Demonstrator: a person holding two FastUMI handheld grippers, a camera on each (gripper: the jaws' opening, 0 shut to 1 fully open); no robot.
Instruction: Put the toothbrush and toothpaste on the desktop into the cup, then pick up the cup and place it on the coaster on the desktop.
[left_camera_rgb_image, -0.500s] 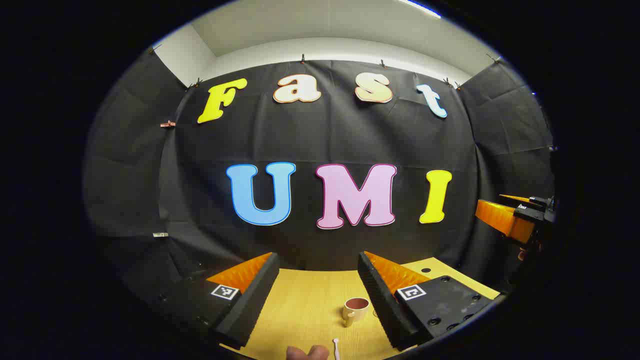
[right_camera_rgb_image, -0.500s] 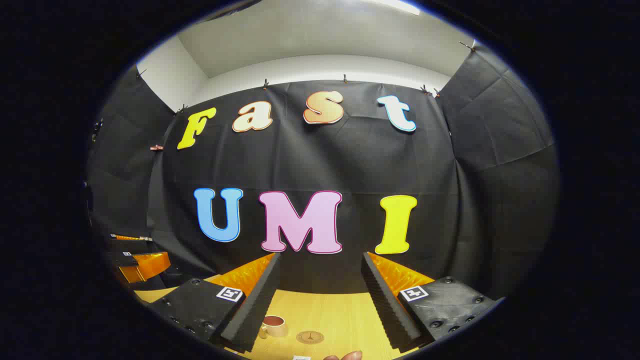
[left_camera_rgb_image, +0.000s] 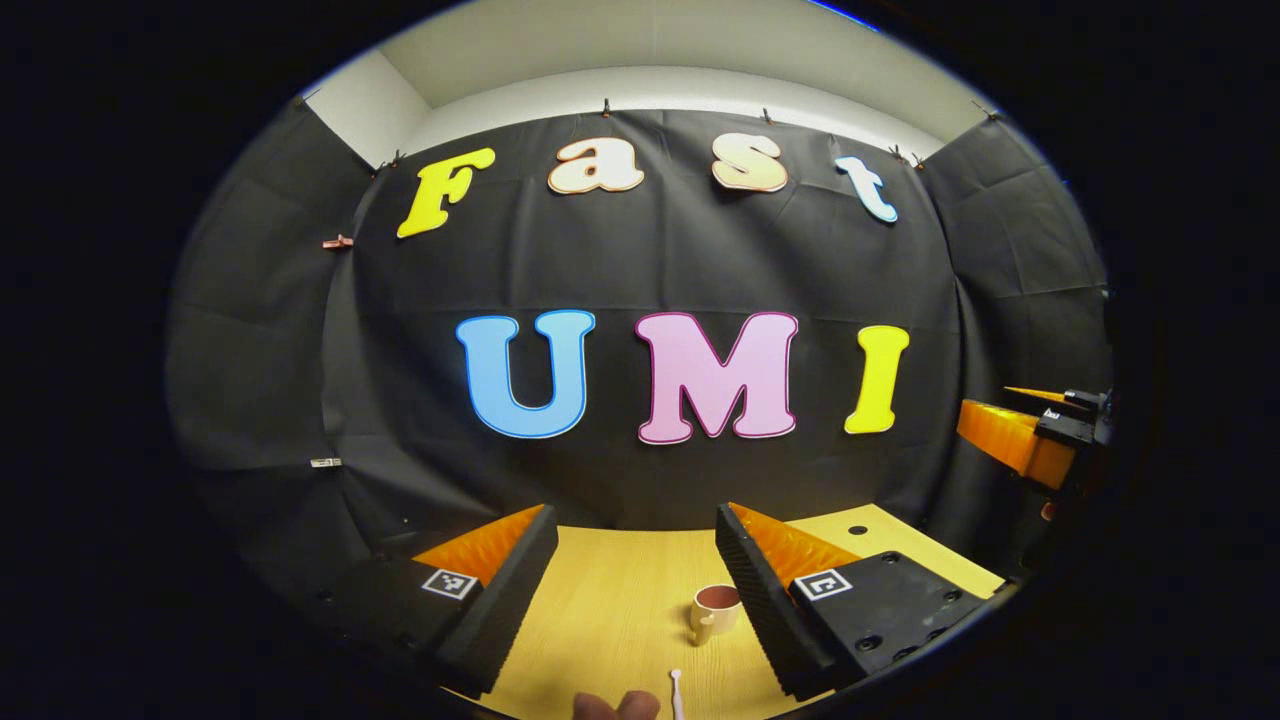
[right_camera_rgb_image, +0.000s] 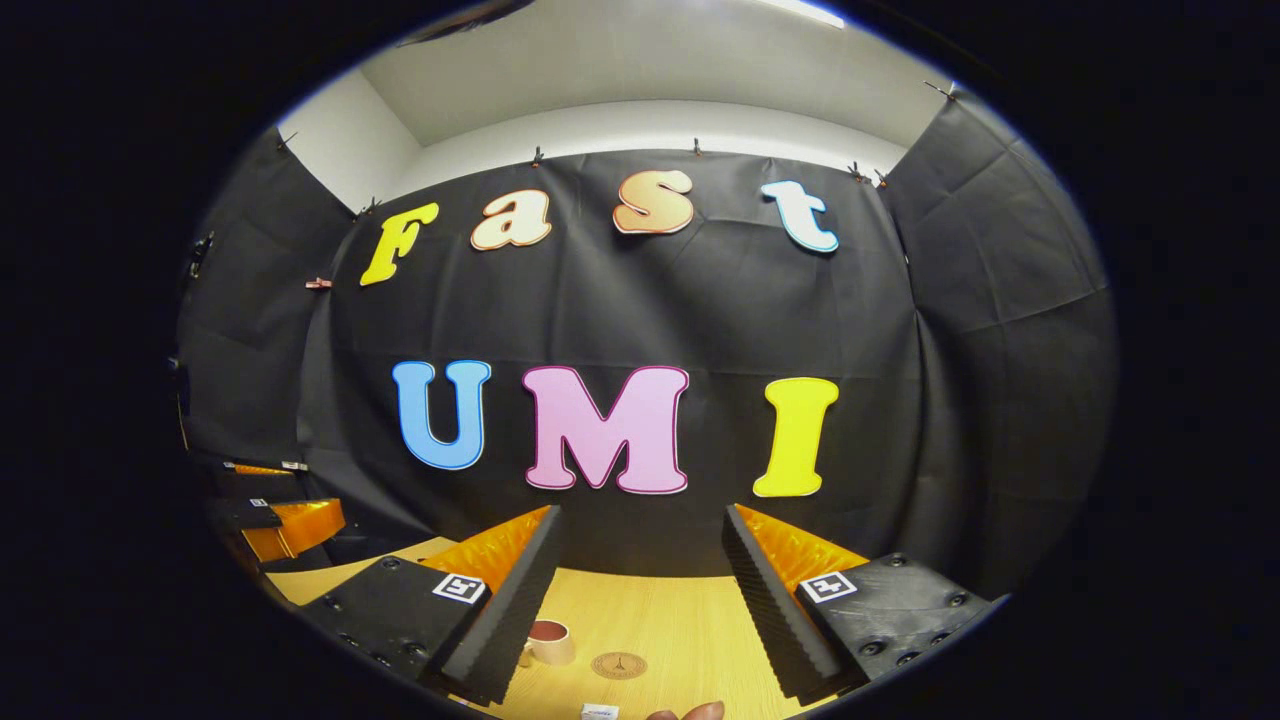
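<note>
**Both grippers raised and spread above the desk, cup untouched**

Seen from the left gripper view: left gripper (left_camera_rgb_image: 632, 560) held above a yellow wooden desk (left_camera_rgb_image: 600, 620), fingers spread wide with nothing between them. Standing upright on the desk between the finger lines, just beside the right-hand finger: a cream cup (left_camera_rgb_image: 714, 610) with a reddish-brown inside, handle turned toward the camera. Near the bottom edge, the white tip of what looks like the toothbrush (left_camera_rgb_image: 675, 690), close to a fingertip (left_camera_rgb_image: 615, 706) of the person; too little visible to say more. Far right, the other gripper in mid-air, well apart from the cup.

Seen from the right gripper view: right gripper (right_camera_rgb_image: 640, 570) likewise above the desk, fingers wide and empty. Cup (right_camera_rgb_image: 547, 641) partly hidden behind the left-hand finger. Just right of it, flat on the wood, a round brown coaster (right_camera_rgb_image: 618, 665), apart from the cup. At the bottom edge, a small white object (right_camera_rgb_image: 598, 711), cut off and not identifiable, plus another fingertip (right_camera_rgb_image: 690, 712). Black cloth wall (right_camera_rgb_image: 700, 300) behind everything.
</note>
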